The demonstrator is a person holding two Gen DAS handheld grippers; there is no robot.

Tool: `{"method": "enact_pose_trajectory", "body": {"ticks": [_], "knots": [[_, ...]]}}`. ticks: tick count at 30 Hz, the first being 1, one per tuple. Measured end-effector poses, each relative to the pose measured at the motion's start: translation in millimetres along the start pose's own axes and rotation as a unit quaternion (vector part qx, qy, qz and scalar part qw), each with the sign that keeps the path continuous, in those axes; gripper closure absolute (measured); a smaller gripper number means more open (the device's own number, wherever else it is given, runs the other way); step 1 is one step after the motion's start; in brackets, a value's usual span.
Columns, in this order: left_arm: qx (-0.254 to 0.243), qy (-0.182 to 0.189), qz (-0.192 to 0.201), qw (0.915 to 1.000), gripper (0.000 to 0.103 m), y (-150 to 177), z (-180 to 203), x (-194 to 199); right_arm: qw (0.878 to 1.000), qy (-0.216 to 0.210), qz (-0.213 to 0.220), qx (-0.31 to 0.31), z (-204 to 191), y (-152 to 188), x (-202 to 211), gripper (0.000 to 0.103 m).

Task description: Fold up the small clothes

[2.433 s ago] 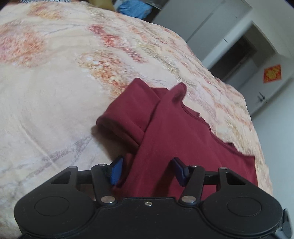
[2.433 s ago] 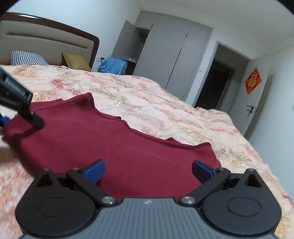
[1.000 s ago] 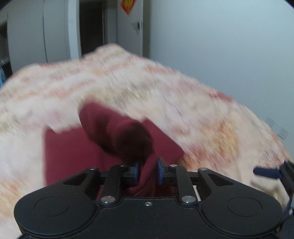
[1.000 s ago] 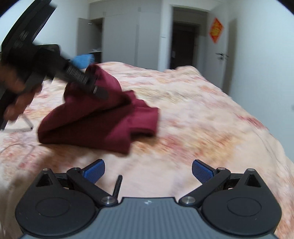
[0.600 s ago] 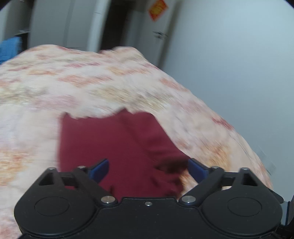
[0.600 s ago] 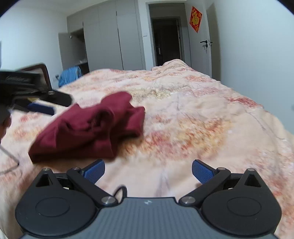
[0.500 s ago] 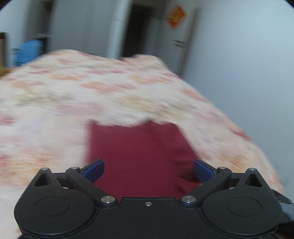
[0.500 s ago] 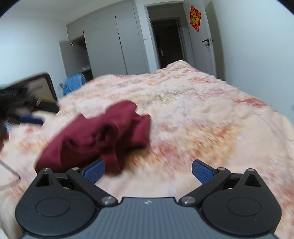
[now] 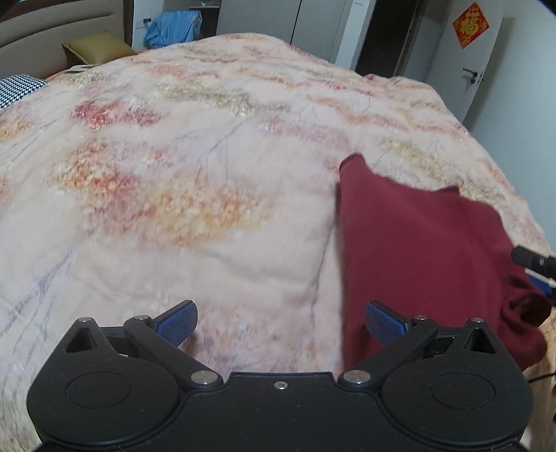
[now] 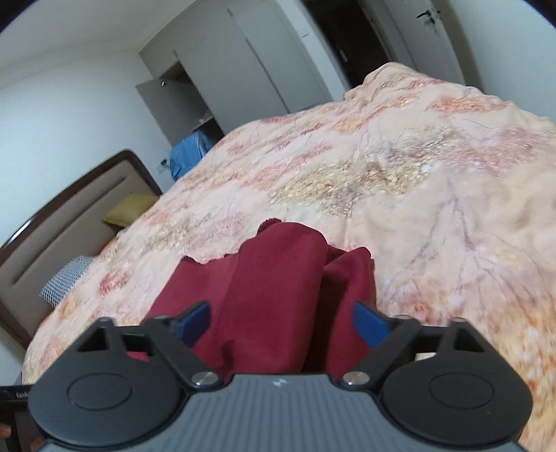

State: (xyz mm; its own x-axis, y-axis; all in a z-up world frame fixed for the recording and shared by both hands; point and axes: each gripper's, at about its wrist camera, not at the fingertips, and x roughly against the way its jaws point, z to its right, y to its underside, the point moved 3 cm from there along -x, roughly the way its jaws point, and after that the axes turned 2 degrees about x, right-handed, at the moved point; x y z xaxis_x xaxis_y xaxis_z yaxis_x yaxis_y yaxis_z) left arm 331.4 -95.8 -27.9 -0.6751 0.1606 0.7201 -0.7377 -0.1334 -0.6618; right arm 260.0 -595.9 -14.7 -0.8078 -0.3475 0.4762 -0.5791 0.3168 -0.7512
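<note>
A dark red garment (image 9: pixel 424 250) lies folded on the bedspread (image 9: pixel 208 180), at the right in the left wrist view. My left gripper (image 9: pixel 279 321) stands wide open over bare bedspread beside the garment's left edge, holding nothing. In the right wrist view the red garment (image 10: pixel 274 295) lies bunched in overlapping folds straight ahead. My right gripper (image 10: pixel 281 325) hovers over its near end with the jaws closing. Cloth lies between the blue pads (image 10: pixel 368 325), which stand clear of it. A black part of the right gripper (image 9: pixel 533 260) shows at the left wrist view's right edge.
The patterned bedspread (image 10: pixel 434 180) covers the whole bed. At the headboard (image 10: pixel 62 222) lie a yellow pillow (image 9: pixel 97 47) and a checked pillow (image 9: pixel 19 87). A blue cloth (image 9: pixel 173 26) hangs by the wardrobe. The bed's far edge meets the wall and a dark doorway (image 9: pixel 385 34).
My left gripper let go of the red garment, opened wide and swung left off it onto bare bedspread. My right gripper moved in from a distance until it hangs over the garment.
</note>
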Motion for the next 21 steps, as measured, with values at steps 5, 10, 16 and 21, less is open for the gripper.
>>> {"method": "enact_pose_trajectory", "body": {"ticks": [5,10,16,21], "knots": [[-0.003,-0.005,0.000,1.0000,0.001,4.8,0.9,-1.1,1.000,-0.008,-0.011,0.023,4.9,-6.1,-5.5,0.073],[-0.004,-0.002,0.003,1.0000,0.001,3.3,5.0,2.5,1.000,-0.021,0.003,0.017,5.9,-13.9,-2.1,0.095],[-0.016,0.004,0.006,0.9999,0.001,3.8,12.4,2.8,0.999,0.005,0.033,-0.013,26.1,-23.3,-1.2,0.096],[-0.022,-0.025,-0.008,0.9994,0.001,11.7,14.8,-6.3,1.000,0.021,-0.004,-0.007,31.7,-7.6,-14.2,0.083]]}}
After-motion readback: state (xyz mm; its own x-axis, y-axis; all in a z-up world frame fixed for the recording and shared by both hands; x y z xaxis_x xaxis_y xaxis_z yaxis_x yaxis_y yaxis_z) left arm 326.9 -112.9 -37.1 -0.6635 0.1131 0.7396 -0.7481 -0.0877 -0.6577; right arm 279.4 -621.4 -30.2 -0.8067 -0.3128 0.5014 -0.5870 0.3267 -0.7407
